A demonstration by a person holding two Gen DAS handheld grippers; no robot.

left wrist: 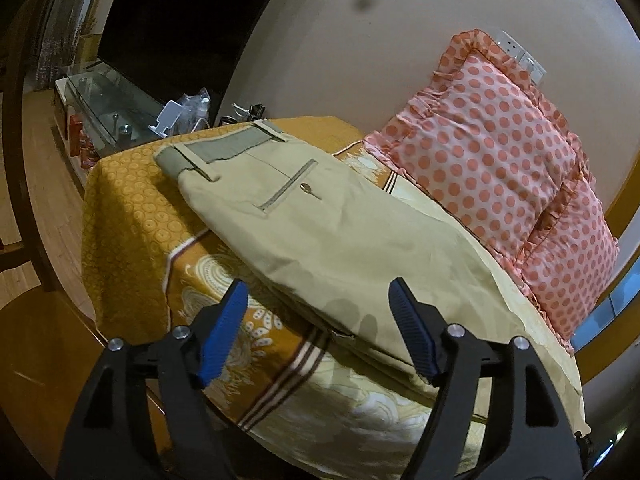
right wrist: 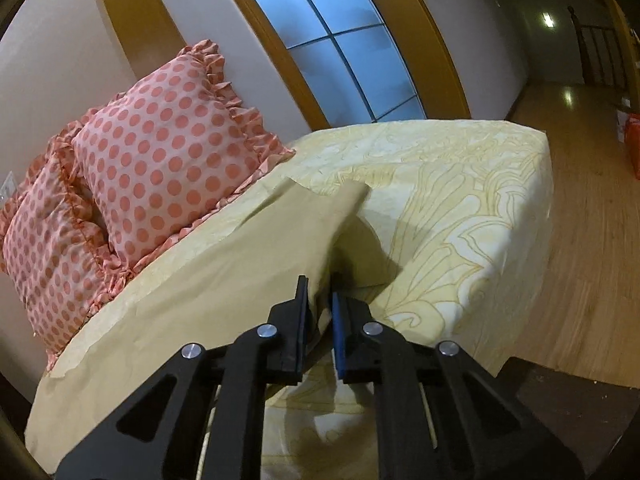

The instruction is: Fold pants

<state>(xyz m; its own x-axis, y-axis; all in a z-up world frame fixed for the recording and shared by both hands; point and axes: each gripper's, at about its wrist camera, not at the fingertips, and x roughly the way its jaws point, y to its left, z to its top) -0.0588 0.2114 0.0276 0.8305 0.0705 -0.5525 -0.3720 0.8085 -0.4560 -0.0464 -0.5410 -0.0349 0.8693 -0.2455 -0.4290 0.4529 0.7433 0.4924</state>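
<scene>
pants (left wrist: 320,220) on bed (right wrist: 460,200): right gripper (right wrist: 320,296) pinching leg fabric, left gripper (left wrist: 320,312) wide; lift evenly, carry cuffs toward waistband (left wrist: 224,150).

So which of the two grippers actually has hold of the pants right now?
The right gripper: it is shut on the leg end of the pants. The left gripper is open, above the pants, gripping nothing.

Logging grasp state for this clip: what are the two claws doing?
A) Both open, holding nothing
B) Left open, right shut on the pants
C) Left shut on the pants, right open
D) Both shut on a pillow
B: the left claw gapes over the pants; the right claw pinches their fabric.
</scene>
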